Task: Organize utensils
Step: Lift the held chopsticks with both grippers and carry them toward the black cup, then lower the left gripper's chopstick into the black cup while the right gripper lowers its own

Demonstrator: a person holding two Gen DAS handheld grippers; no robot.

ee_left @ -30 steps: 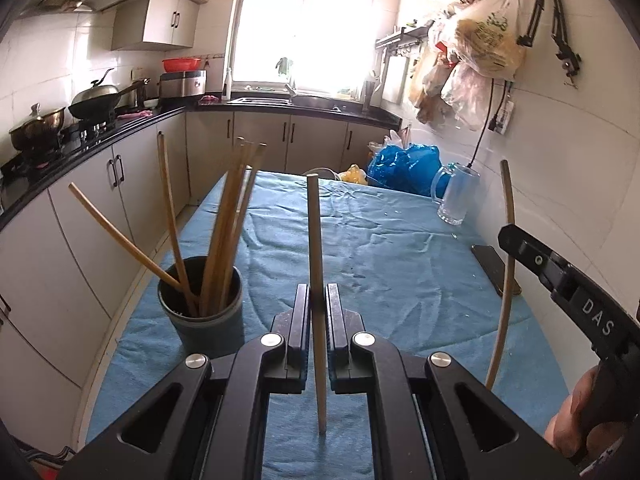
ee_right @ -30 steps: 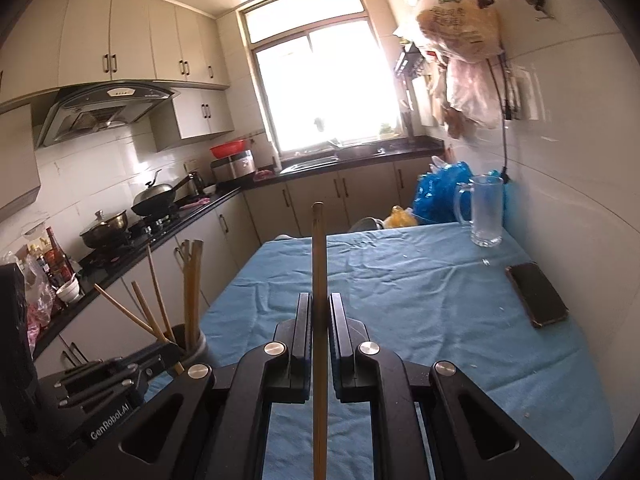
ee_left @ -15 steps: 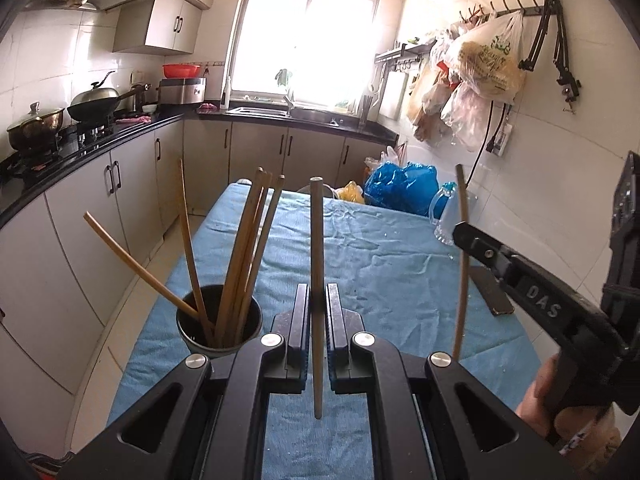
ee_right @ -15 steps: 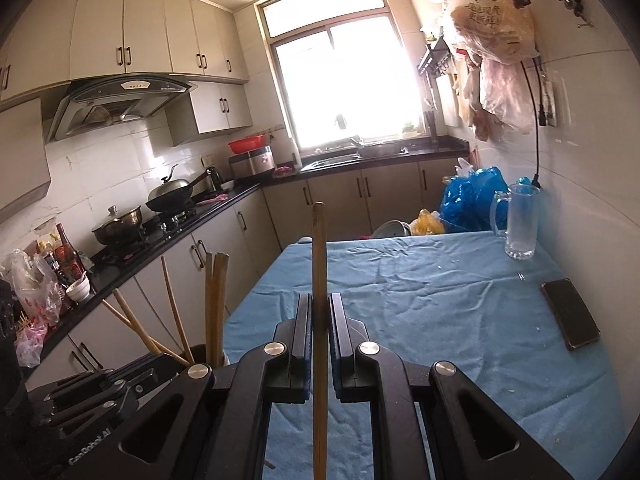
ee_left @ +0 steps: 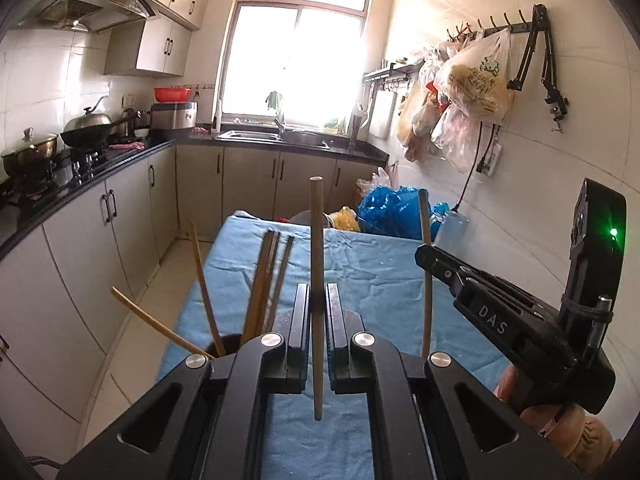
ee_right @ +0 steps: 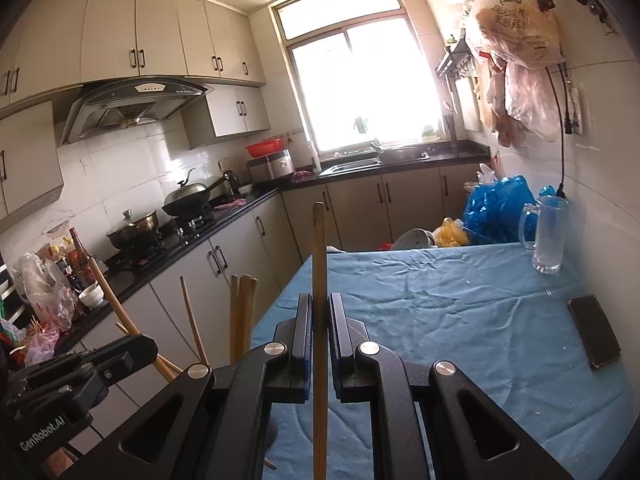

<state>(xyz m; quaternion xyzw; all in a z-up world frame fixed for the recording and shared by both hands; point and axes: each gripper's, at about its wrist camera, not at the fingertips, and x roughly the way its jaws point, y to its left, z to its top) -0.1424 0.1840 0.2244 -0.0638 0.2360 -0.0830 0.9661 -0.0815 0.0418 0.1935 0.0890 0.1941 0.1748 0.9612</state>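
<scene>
We have a chopstick in each gripper. In the left wrist view the left gripper (ee_left: 317, 336) is clamped on one upright wooden chopstick (ee_left: 316, 280) at frame centre, its lower tip hanging free above the blue tablecloth (ee_left: 380, 276). The right gripper (ee_left: 426, 254) comes in from the right of that frame, pinching a second chopstick (ee_left: 425, 272) — the right wrist view confirms its jaws are closed on that stick (ee_right: 319, 300).

The dark holder cup (ee_left: 226, 346) sits at lower left, half hidden behind our left gripper body, with several chopsticks (ee_left: 264, 280) already fanned out of it.

The risks we see:
- Both sticks are held near mid-length, so a knock could pivot one in the pads
- The splayed sticks crowd the cup mouth; a lowered tip could catch on them and miss the opening, or tip the cup
- The two grippers are near each other — both converging on the cup could collide
</scene>
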